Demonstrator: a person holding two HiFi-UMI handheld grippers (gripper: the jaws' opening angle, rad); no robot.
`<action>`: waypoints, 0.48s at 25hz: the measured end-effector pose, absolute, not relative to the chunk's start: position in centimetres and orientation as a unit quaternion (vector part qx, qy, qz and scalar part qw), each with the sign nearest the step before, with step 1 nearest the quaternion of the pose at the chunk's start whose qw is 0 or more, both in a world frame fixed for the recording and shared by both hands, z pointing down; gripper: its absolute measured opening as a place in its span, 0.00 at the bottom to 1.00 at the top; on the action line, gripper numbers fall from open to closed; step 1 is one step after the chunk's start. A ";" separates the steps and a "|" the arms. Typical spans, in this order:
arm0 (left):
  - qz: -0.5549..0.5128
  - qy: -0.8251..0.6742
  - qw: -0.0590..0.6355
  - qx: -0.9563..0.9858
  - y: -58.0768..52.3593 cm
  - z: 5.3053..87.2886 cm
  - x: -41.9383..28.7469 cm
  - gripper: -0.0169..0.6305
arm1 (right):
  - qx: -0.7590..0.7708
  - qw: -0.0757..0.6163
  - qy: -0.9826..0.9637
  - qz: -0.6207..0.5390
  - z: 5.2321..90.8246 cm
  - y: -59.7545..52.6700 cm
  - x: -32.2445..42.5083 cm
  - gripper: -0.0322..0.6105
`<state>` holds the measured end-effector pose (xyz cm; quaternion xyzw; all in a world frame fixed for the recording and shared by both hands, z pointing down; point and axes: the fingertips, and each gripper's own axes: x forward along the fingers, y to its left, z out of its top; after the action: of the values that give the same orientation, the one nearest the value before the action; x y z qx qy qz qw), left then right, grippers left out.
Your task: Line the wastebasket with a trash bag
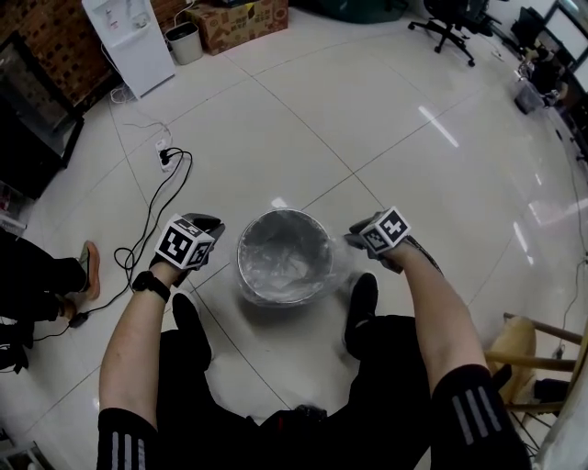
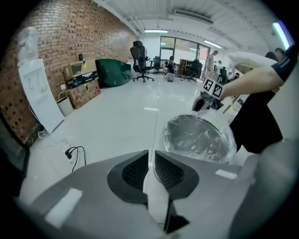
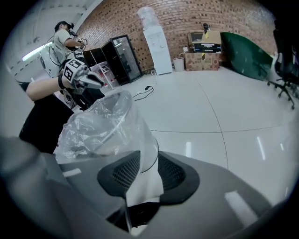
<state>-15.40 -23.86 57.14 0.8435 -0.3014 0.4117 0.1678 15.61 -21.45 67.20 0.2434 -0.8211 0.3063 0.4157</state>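
Note:
A round wastebasket [image 1: 323, 246] stands on the white tiled floor between my feet, with a clear trash bag [image 1: 280, 266] inside it and draped over its rim. My left gripper [image 1: 208, 226] hovers just left of the rim. In the left gripper view, the left gripper [image 2: 151, 156] has a narrow gap between its jaws with nothing in it, and the lined basket [image 2: 198, 137] lies beyond. My right gripper [image 1: 355, 238] is at the rim's right side. In the right gripper view, the right gripper [image 3: 148, 159] stands open, with loose bag film [image 3: 100, 126] running between the pads.
A power strip with a black cable [image 1: 165, 161] lies on the floor at left. A white water dispenser [image 1: 129, 41], a small bin [image 1: 184, 41] and a cardboard box [image 1: 241, 20] line the far wall. A wooden chair [image 1: 533, 353] is at right. Another person's foot [image 1: 87, 266] is at left.

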 end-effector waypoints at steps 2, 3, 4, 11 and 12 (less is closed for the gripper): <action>0.383 -0.281 0.180 0.862 -22.7 54.4 -13.5 0.08 | 0.248 0.412 -0.822 0.304 67.1 -21.7 15.7 0.25; 0.372 -0.263 0.182 0.871 -21.6 53.2 -11.9 0.08 | 0.249 0.409 -0.823 0.304 67.0 -21.8 15.6 0.25; 0.366 -0.243 0.178 0.880 -20.3 52.2 -10.0 0.09 | 0.249 0.407 -0.824 0.305 66.9 -21.8 15.6 0.25; 0.412 -0.141 0.036 0.900 -10.5 52.4 3.1 0.27 | 0.241 0.392 -0.830 0.316 66.1 -21.8 14.9 0.25; 0.423 -0.138 0.019 0.895 -9.7 53.2 4.0 0.29 | 0.241 0.389 -0.831 0.315 65.9 -21.8 14.9 0.25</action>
<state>4.01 -9.66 53.22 0.8952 -0.1379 0.4234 0.0191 14.87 -21.84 65.87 0.2406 -0.8314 0.3154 0.3890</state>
